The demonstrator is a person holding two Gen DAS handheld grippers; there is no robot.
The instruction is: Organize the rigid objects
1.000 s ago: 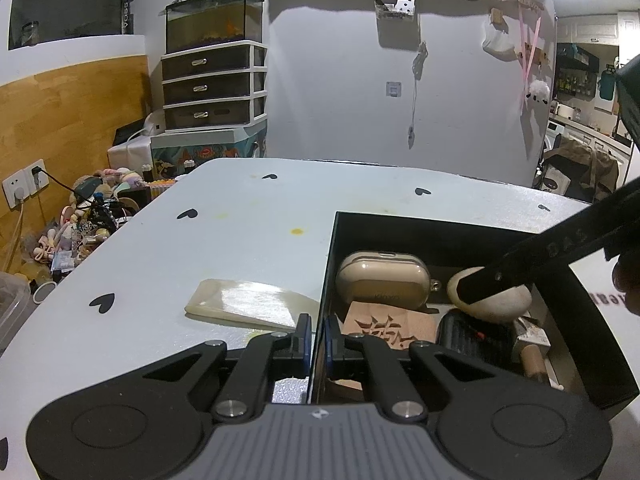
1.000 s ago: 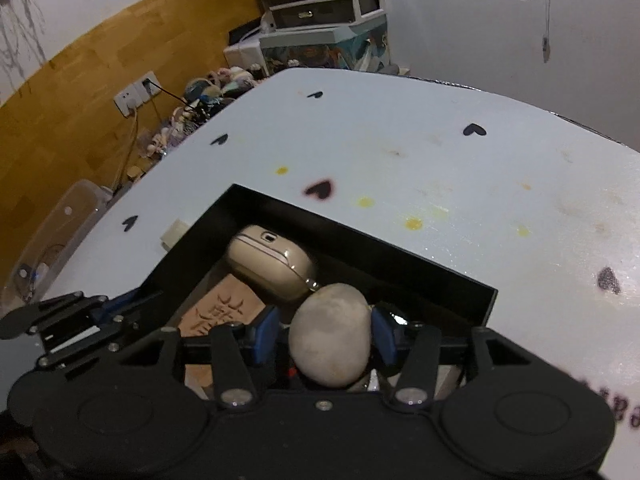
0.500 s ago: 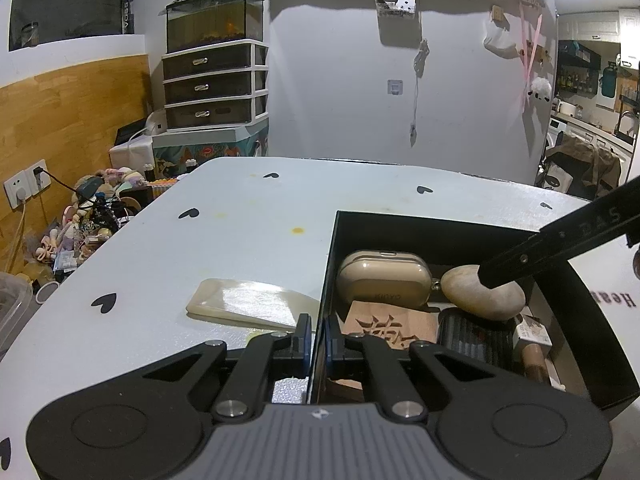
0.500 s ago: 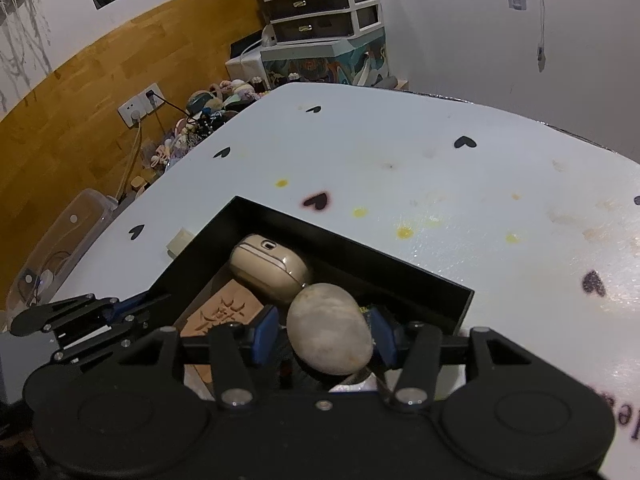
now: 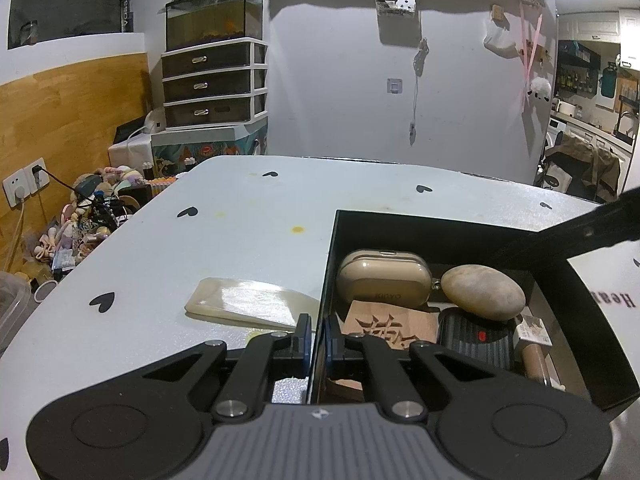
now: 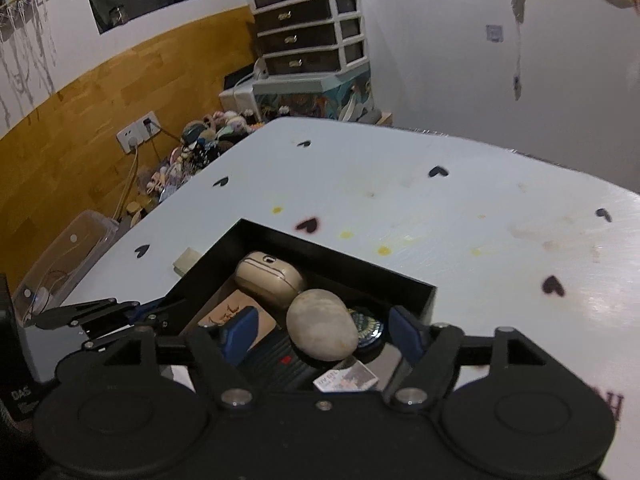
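Observation:
A black box (image 5: 576, 292) (image 6: 332, 250) sits on the white table. In it lie a beige earbud case (image 5: 382, 278) (image 6: 268, 276), a smooth tan stone (image 5: 484, 292) (image 6: 322, 324), a carved wooden tile (image 5: 390, 326), a black ridged case (image 5: 476, 342) (image 6: 276, 364) and a small card (image 6: 346, 380). My left gripper (image 5: 315, 334) is shut on the box's near left wall. My right gripper (image 6: 324, 330) is open above the stone, not touching it. A pale flat shell-like slab (image 5: 252, 306) lies on the table left of the box.
The white table (image 5: 224, 240) with black heart marks and yellow stains stretches left and far. A clear plastic bin (image 6: 60, 256) and a heap of toys (image 5: 88, 216) lie on the floor past the left edge. A drawer unit (image 5: 214, 80) stands at the wall.
My right gripper opened and let the stone down into the box, then drew up and back. My left gripper stayed shut on the box wall.

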